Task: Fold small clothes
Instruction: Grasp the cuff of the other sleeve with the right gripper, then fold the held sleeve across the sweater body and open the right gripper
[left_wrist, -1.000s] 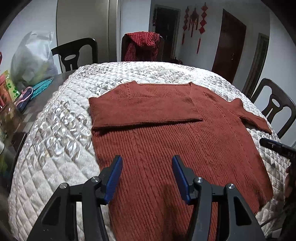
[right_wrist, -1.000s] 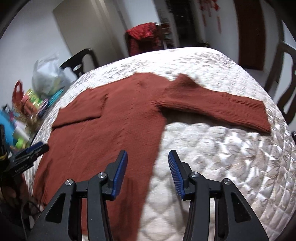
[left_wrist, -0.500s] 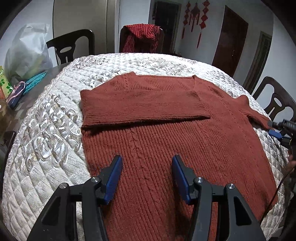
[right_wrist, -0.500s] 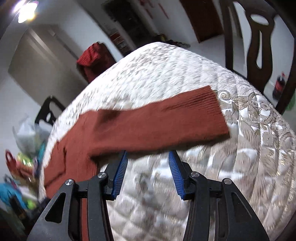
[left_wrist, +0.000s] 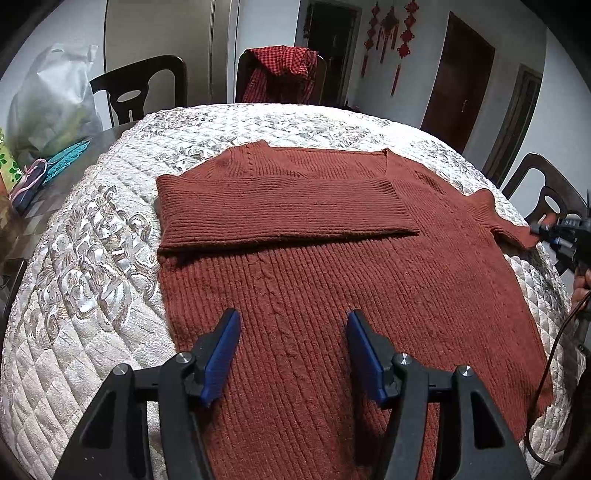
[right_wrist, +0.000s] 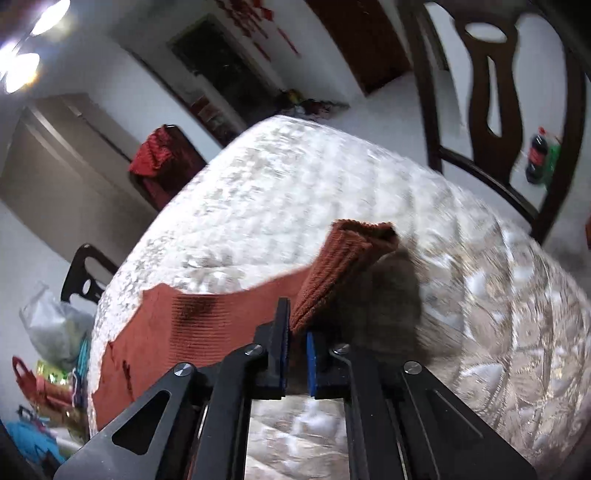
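The right gripper (right_wrist: 295, 334) is clamped on the cuff (right_wrist: 347, 254) of the sweater's outstretched sleeve; its jaws have just closed, and the cuff bunches up between the blue pads and stands off the quilt (right_wrist: 480, 302). The left gripper (left_wrist: 291, 350) hovers above the lower body of the sweater (left_wrist: 332, 288) with its jaws apart, nothing between them and no fabric touched.

The risk, as I judge it, is in the pinch: only the cuff's end is caught, so a quick pull across could let the knit slip out, or drag the whole sweater sideways on the slick quilt because the left gripper is not pinning it. A loose carry might also drop the sleeve crooked over the other one.

The sweater is rust-red ribbed knit with a cable down the middle, lying flat in the centre of the quilted table, neck away from the left camera. One sleeve (left_wrist: 280, 210) is already folded across the chest; the other reaches toward the table's edge.
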